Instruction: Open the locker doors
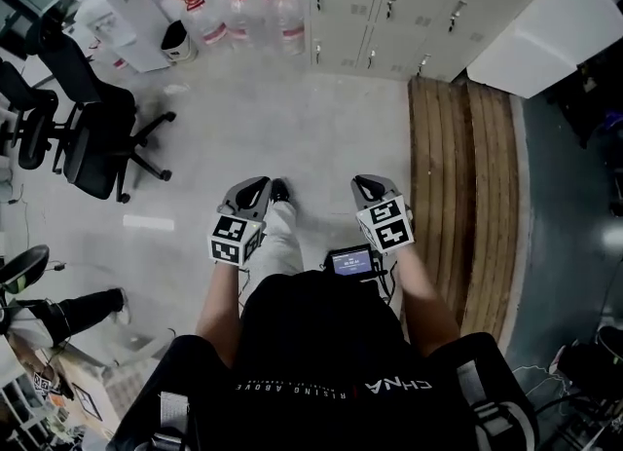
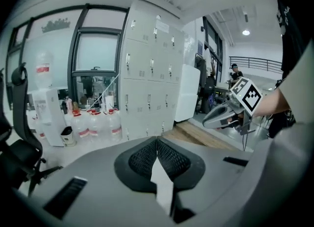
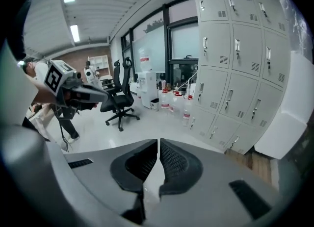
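Both grippers empty. Left gripper (image 1: 259, 186) has its jaws pressed together with nothing between the pads. Right gripper (image 1: 366, 184) is the same, pads all but touching, holding nothing. Both are held in front of the person's chest, well apart from the target.

The target is a pale grey sheet-metal locker bank (image 3: 235, 64) at the far side of the room, several rows of small doors, all closed. Each door has a small vertical metal pull handle (image 3: 229, 96) with a vent slot beside it.

Judgement: the doors are probably light, stiff, thin steel that swings on a hinge. The handles look slick and narrow, so pinch the handle itself rather than the door edge. A latch may resist at first.

In the way:
- a big white flat panel (image 1: 550, 30) leaning across the right-hand lockers, likely blocking those doors
- clear water jugs with red caps (image 1: 243, 16) beside the lower left doors
- a raised brown wooden plank strip (image 1: 467, 196) on the floor leading to the lockers, a possible trip edge

A black office chair (image 1: 92, 137) stands off to the left, out of the path.
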A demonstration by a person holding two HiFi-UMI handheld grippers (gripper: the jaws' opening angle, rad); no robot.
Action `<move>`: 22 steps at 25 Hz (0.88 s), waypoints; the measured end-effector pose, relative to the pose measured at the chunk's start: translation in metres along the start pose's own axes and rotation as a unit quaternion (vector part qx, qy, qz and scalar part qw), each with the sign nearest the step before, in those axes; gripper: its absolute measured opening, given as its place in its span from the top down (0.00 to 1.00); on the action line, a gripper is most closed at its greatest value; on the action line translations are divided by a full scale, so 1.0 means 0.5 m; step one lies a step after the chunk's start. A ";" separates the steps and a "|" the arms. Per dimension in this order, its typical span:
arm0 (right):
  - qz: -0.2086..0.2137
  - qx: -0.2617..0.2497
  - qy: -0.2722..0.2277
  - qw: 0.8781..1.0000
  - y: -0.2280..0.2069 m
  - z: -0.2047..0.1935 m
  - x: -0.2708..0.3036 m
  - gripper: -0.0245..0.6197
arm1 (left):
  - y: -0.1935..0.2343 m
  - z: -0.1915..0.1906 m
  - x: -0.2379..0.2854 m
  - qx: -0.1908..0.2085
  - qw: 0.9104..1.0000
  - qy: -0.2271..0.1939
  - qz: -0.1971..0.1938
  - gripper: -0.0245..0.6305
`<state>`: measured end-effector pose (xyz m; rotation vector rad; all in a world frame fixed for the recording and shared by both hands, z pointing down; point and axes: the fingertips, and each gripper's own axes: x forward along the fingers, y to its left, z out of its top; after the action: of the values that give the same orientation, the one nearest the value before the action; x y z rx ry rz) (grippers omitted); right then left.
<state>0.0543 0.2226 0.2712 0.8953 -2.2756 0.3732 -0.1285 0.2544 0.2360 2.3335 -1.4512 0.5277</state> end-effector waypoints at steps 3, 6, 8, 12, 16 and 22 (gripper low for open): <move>-0.025 -0.002 0.006 1.000 -0.048 0.068 0.082 0.90 | 0.134 0.045 0.068 -0.011 1.000 -0.008 0.006 0.93; -0.045 0.004 0.011 0.999 -0.102 0.157 0.162 0.90 | 0.262 0.091 0.157 -0.004 1.000 0.014 0.012 0.93; -0.059 0.009 0.017 0.998 -0.144 0.216 0.208 0.90 | 0.327 0.130 0.214 0.012 0.999 0.032 0.008 0.93; -0.082 0.032 0.018 0.996 -0.209 0.326 0.278 0.90 | 0.412 0.202 0.305 0.030 0.998 0.044 -0.038 0.93; -0.089 0.049 0.021 0.995 -0.250 0.373 0.333 0.90 | 0.439 0.232 0.387 0.028 0.995 0.055 -0.072 0.93; -0.076 0.054 0.028 0.995 -0.323 0.405 0.383 0.90 | 0.365 0.274 0.466 -0.004 0.981 0.062 -0.184 0.93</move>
<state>-0.0359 -0.0860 0.2519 1.0913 -2.1361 0.4516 -0.1802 -0.0672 0.2448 2.4330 -0.9324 0.5478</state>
